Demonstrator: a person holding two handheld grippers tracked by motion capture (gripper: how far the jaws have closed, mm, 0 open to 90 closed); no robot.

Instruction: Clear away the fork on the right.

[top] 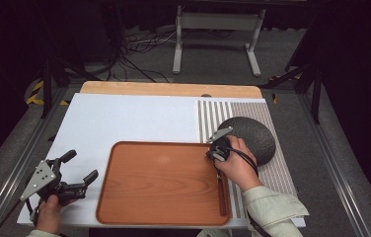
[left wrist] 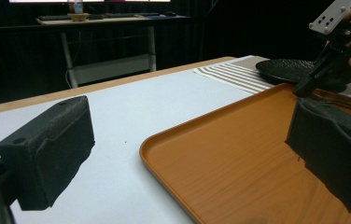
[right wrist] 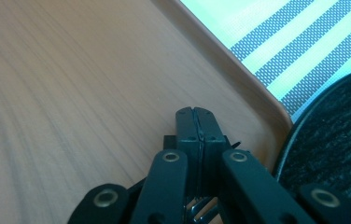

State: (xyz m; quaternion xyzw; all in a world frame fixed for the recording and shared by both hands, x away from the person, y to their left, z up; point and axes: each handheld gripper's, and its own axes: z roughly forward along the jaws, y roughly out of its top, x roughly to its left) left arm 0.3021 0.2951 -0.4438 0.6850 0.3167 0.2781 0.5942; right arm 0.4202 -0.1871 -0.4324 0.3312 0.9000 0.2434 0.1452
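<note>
Pressing my right gripper (top: 212,153) jaws together on something thin at the orange wooden tray's (top: 164,217) right rim; it could slip. Left gripper (top: 80,170) jaws spread, lower left.

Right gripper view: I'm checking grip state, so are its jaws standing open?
No, the right gripper has both black jaws pressed together over the wooden tray.

Overhead light brightens the tabletop (top: 124,118); surroundings stay dark. Mild glare on the tray (top: 164,182). The right gripper view is blurred up close.
</note>
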